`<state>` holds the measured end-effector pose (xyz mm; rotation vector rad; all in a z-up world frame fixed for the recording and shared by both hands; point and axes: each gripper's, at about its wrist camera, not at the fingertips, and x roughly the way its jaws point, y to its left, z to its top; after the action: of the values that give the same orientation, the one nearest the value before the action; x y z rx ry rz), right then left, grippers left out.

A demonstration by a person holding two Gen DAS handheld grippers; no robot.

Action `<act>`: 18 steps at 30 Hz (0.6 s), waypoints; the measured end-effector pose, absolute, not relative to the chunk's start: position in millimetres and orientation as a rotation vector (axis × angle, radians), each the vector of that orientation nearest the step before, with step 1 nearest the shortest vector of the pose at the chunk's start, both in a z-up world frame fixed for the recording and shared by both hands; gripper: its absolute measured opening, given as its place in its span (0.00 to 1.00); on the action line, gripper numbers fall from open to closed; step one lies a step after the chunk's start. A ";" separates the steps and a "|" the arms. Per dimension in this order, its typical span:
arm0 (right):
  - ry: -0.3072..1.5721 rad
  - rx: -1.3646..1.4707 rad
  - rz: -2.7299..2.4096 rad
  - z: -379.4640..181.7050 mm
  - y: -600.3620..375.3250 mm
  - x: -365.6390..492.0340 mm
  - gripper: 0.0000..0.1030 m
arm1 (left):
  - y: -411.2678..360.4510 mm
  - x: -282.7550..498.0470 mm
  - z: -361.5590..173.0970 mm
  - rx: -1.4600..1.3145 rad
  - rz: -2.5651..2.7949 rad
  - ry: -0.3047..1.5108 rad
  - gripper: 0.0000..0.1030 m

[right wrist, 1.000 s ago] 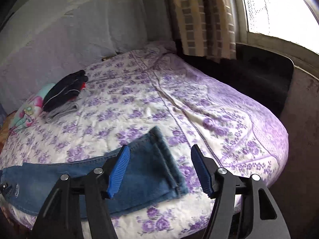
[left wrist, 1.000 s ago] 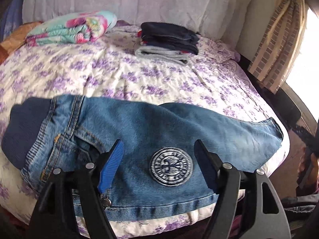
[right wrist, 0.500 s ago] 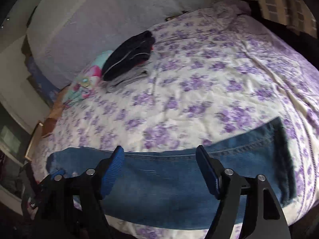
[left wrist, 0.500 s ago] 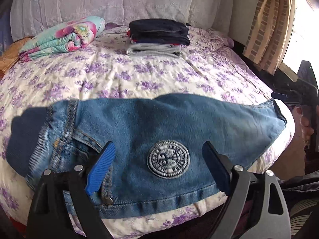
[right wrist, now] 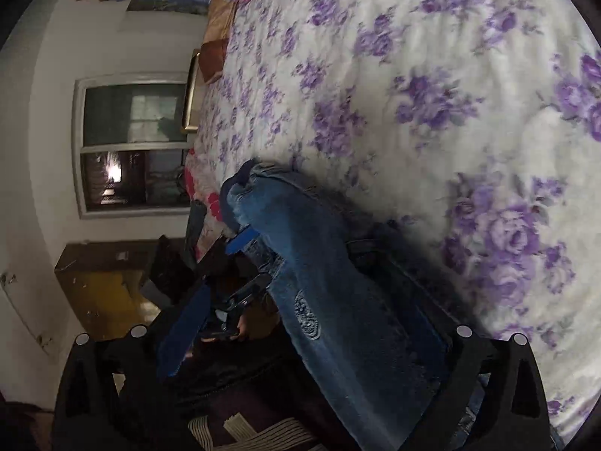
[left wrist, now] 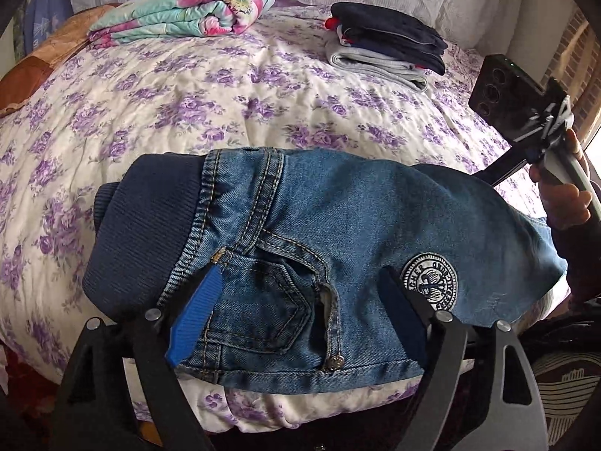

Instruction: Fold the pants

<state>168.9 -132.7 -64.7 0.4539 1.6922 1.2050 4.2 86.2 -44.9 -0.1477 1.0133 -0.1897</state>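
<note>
pants (left wrist: pixel 338 233): under both | left hand-held gripper (left wrist: pixel 300 300): closing, astride pocket | right hand-held gripper (right wrist: pixel 308 334): opening, unclamped

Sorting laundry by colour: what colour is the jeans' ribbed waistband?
Dark navy waistband, darker than the blue denim jeans; clearest in the left wrist view.

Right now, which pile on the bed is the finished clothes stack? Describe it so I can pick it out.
Start at the bed with the purple-flowered cover and look to its far end by the pale headboard. Two bundles lie there: the clothes stack is the right-hand one. It is dark navy on top with grey underneath and a bit of red showing, whereas its neighbour is a rolled turquoise and pink floral blanket.
</note>
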 end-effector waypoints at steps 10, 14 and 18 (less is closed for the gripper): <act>1.521 0.684 1.281 -79.3 -127.7 178.3 0.88 | 84.1 12.8 -43.8 -0.169 -0.194 1.066 0.84; 1.404 0.648 1.230 -71.9 -135.2 174.3 0.58 | 89.2 11.4 -44.1 -0.198 -0.203 1.059 0.84; 1.375 0.563 1.109 -77.1 -147.6 178.0 0.20 | 88.3 9.4 -44.9 -0.191 -0.206 1.046 0.84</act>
<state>178.0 -147.6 -77.1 0.5632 1.3752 1.1095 9.4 88.3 -44.9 -0.1915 1.0460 -0.2062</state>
